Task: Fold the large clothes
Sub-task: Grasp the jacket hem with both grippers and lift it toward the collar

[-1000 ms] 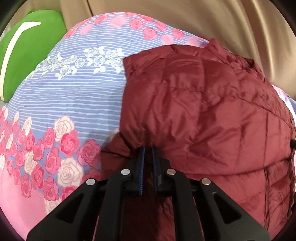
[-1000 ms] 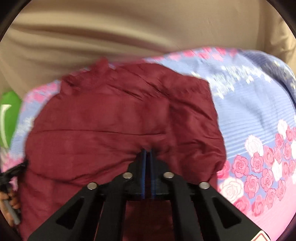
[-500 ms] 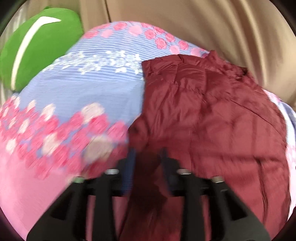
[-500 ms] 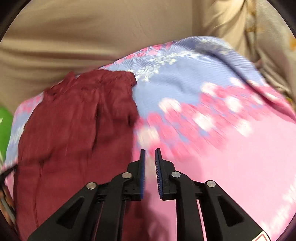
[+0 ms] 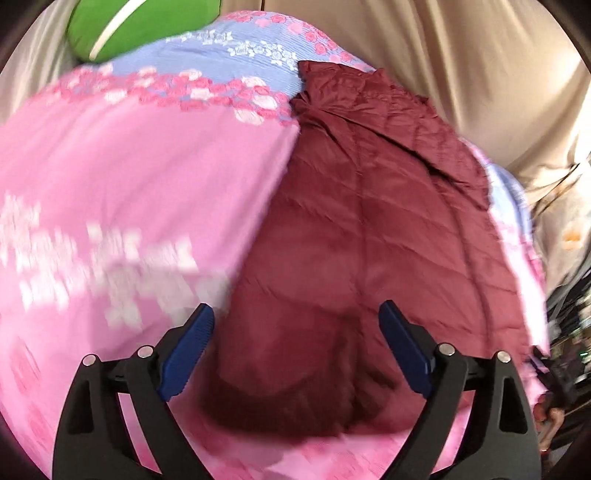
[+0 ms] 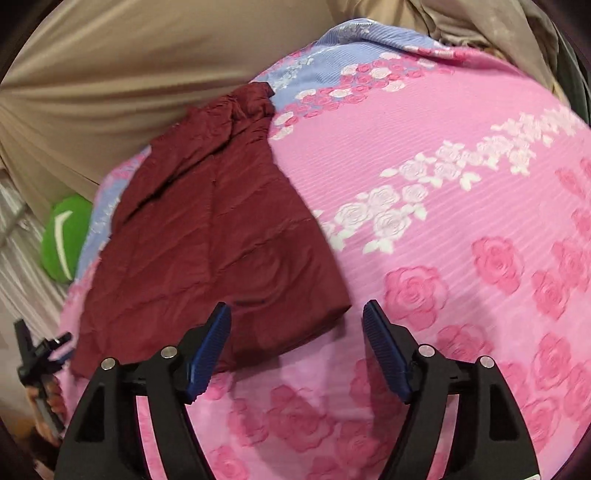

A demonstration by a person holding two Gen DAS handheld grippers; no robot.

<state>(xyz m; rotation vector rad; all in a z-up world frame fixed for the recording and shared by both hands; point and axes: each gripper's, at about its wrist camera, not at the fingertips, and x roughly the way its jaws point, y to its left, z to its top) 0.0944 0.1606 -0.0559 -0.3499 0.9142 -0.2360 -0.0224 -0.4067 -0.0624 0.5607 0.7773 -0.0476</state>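
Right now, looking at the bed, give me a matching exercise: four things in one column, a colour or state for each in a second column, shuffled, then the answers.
Things:
1. quilted jacket
2. pillow
3. bedspread
4. left gripper

Colour or state:
A. pink and blue with roses
B. green with a white stripe
C. open, gripping nothing
D. dark red, lying folded on the bed

Pairs: 1-D, 2-B, 3-A, 4-C
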